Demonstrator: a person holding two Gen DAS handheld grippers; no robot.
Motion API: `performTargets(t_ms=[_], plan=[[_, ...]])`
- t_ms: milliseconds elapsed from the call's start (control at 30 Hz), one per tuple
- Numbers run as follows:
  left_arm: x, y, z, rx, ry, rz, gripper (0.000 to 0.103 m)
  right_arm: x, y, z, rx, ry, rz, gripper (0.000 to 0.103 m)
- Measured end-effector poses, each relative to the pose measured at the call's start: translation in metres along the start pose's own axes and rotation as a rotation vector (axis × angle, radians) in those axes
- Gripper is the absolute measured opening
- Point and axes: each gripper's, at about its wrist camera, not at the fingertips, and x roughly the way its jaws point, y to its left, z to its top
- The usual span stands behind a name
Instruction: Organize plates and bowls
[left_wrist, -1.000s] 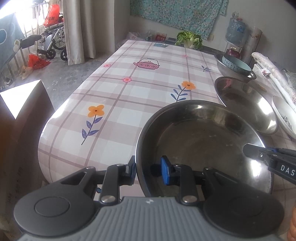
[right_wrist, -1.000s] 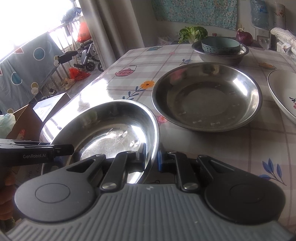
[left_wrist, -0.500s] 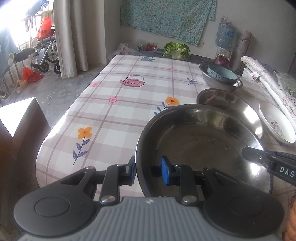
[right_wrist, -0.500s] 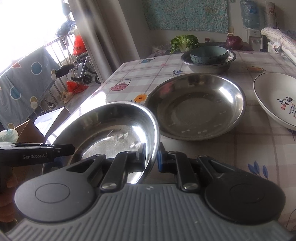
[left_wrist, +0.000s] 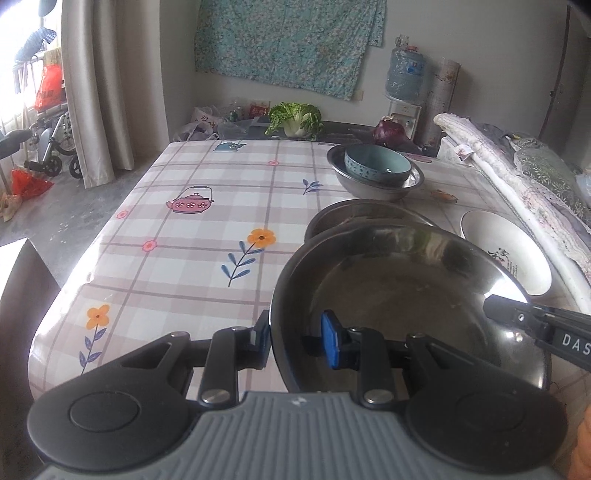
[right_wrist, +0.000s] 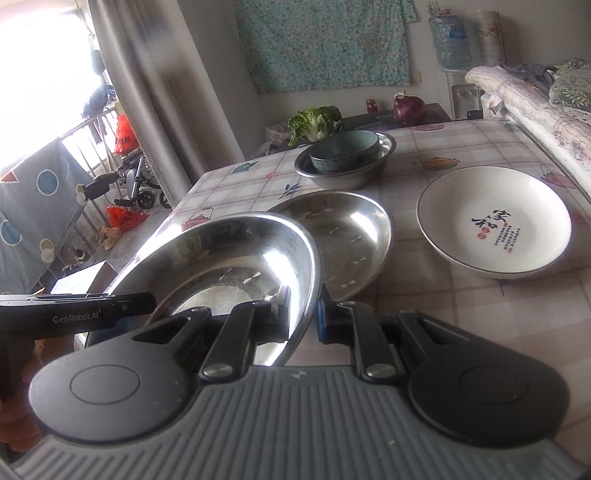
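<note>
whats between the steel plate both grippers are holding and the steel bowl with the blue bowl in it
A second steel plate lies flat on the tablecloth between the held steel plate and the steel bowl carrying the blue bowl; the right wrist view shows it best.

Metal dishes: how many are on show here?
3. One pan is held up by both grippers, a second pan lies on the table behind it, and a metal bowl farther back holds a blue bowl.

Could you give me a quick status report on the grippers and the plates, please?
Left gripper and right gripper both clamp the steel plate by opposite rims, above the second steel plate. Nothing in the way.
</note>
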Motion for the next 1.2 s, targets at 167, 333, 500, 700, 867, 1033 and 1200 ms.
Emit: performTargets(t_ms=[167,333,500,700,867,1033,1200], plan=[[0.017,-0.014,0.011,0.016,0.018,-0.01,0.028,0.003,-0.019,0.007,0.033,0.002,-0.013,0.014],[0.034,-0.02,0.024,0.023,0.032,-0.016,0.029,0.019,-0.033,0.019,0.056,0.01,-0.025,0.014],[0.052,-0.025,0.035,0.026,0.044,-0.019,0.03,0.039,-0.043,0.03,0.066,0.028,-0.034,0.014],[0.069,-0.024,0.044,0.025,0.054,-0.031,0.03,0.06,-0.051,0.039,0.083,0.052,-0.044,0.014],[0.083,-0.022,0.05,0.027,0.062,-0.04,0.03,0.075,-0.055,0.042,0.097,0.071,-0.051,0.014],[0.096,-0.019,0.054,0.031,0.078,-0.049,0.03,0.089,-0.057,0.045,0.106,0.092,-0.064,0.014],[0.107,-0.016,0.054,0.044,0.097,-0.05,0.031,0.1,-0.055,0.047,0.107,0.105,-0.071,0.015]])
